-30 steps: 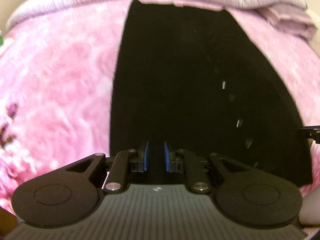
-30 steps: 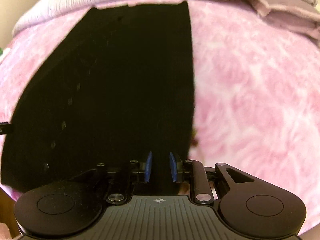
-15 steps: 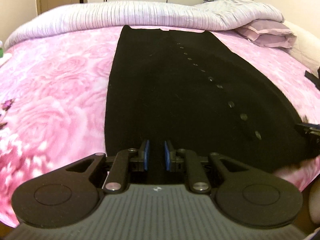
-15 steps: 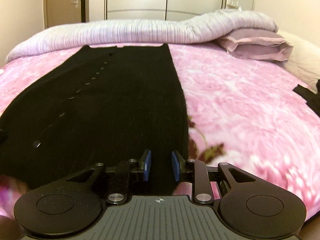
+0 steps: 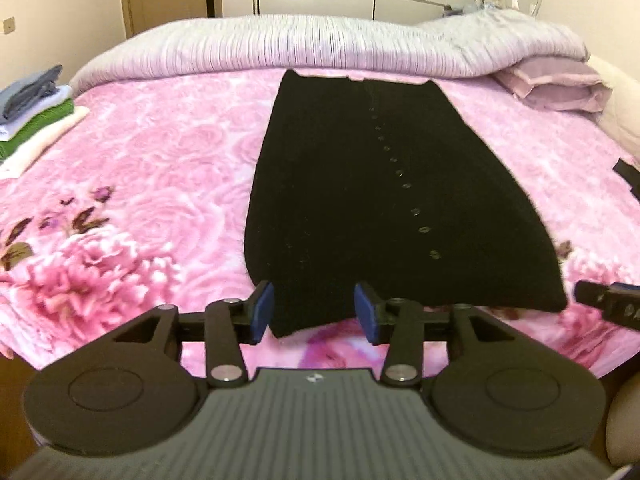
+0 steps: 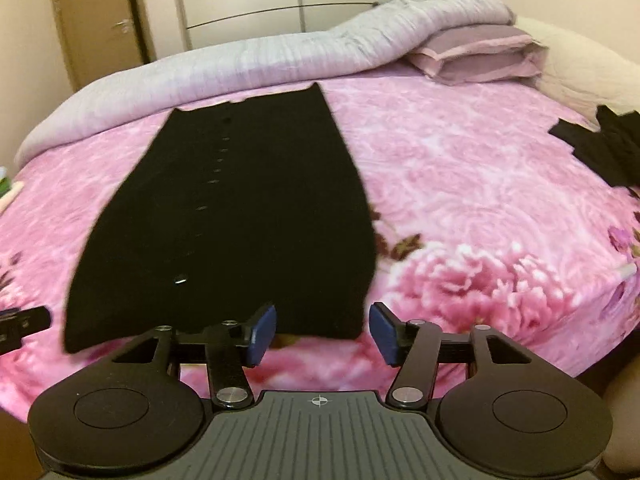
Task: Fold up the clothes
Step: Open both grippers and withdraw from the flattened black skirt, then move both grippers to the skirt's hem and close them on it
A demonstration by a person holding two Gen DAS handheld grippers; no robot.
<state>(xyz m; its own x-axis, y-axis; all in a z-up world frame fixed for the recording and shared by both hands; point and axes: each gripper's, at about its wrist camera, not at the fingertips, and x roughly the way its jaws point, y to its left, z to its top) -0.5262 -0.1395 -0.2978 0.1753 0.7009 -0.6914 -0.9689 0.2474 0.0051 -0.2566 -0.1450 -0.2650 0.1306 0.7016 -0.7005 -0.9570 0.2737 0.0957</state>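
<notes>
While the black garment (image 5: 360, 200) lies flat on the pink bed (image 5: 140, 184), both the left tool (image 5: 314, 312) and right tool (image 6: 322, 334) gape wide at its near hem, gripping nothing.

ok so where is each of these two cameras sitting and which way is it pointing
Left wrist view: sits behind the left tongs, low at the near bed edge, facing the black garment and the folded stack far left; its own open blue pads and the other tool's tip show.
Right wrist view: sits behind the right tongs, same heading, over the garment's near right corner; its own open pads show, dark clothes far right.
Shared: the garment, pink floral bedspread, rolled duvet.
</notes>
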